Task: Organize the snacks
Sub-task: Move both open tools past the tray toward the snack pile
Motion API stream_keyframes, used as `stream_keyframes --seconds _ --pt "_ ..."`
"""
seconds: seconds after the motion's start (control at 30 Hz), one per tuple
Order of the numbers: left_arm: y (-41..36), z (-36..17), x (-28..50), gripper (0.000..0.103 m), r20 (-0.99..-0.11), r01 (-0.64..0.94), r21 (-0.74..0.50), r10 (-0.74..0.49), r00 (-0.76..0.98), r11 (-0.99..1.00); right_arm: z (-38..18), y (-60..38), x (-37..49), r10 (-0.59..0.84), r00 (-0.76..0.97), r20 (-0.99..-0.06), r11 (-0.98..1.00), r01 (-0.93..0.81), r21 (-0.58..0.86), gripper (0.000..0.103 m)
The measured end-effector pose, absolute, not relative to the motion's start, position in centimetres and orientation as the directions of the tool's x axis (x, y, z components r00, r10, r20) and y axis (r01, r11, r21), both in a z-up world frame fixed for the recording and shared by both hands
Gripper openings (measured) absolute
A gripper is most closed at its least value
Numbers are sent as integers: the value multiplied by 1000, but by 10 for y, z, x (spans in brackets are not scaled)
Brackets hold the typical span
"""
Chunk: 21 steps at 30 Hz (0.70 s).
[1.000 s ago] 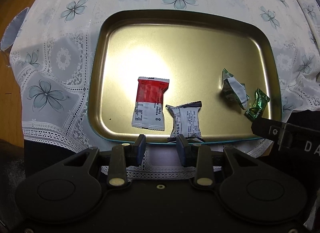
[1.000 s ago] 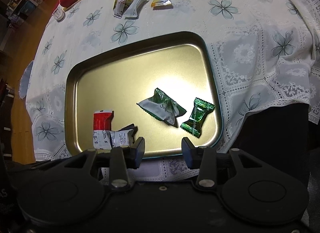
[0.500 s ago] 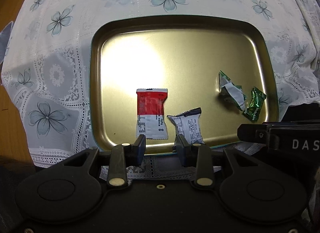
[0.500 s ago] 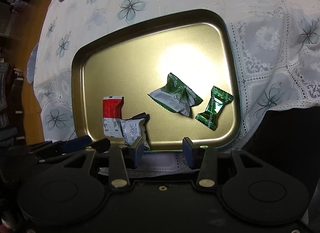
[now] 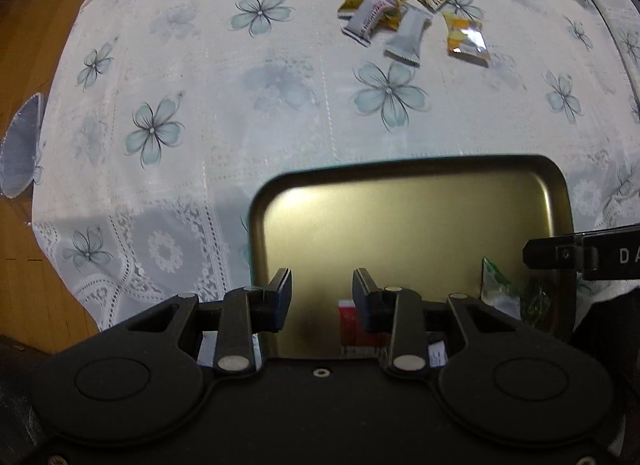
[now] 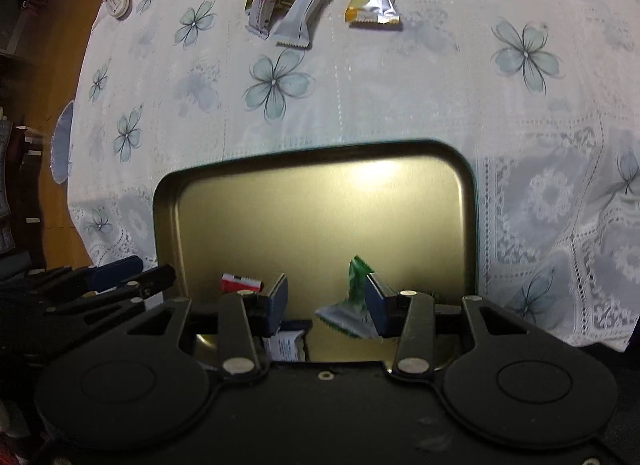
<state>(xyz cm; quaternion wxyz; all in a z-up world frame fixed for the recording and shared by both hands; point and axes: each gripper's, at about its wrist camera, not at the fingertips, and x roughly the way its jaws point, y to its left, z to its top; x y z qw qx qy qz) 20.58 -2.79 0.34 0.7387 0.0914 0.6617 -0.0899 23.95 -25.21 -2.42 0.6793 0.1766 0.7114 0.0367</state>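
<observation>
Hovering empty, jaws apart, left gripper and right gripper face five loose snacks at twelve o'clock; four wrapped snacks already lie in the gold tray.

- The left tool is open and holds nothing.
- It hangs over a gold tray.
- A red snack peeks out below it.
- More snacks lie far off on the flowery cloth.
</observation>
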Motion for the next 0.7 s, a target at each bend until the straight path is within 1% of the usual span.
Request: stream_keyframes --seconds 0.17,0.4,0.6,0.7 --pt "-28 -2 248 44 -992 231 32 3 124 972 -37 -259 294 257 41 -966 946 194 260 46" --pt "-29 -13 296 44 -991 174 13 -10 132 985 -63 -273 370 201 151 -968 940 247 234 46" --pt "-31 -23 322 44 -989 146 15 -7 150 989 -92 -287 413 182 187 -965 916 324 235 46" --pt "-31 -26 330 44 -985 144 16 -9 171 989 -103 -289 423 172 191 -966 914 336 229 46"
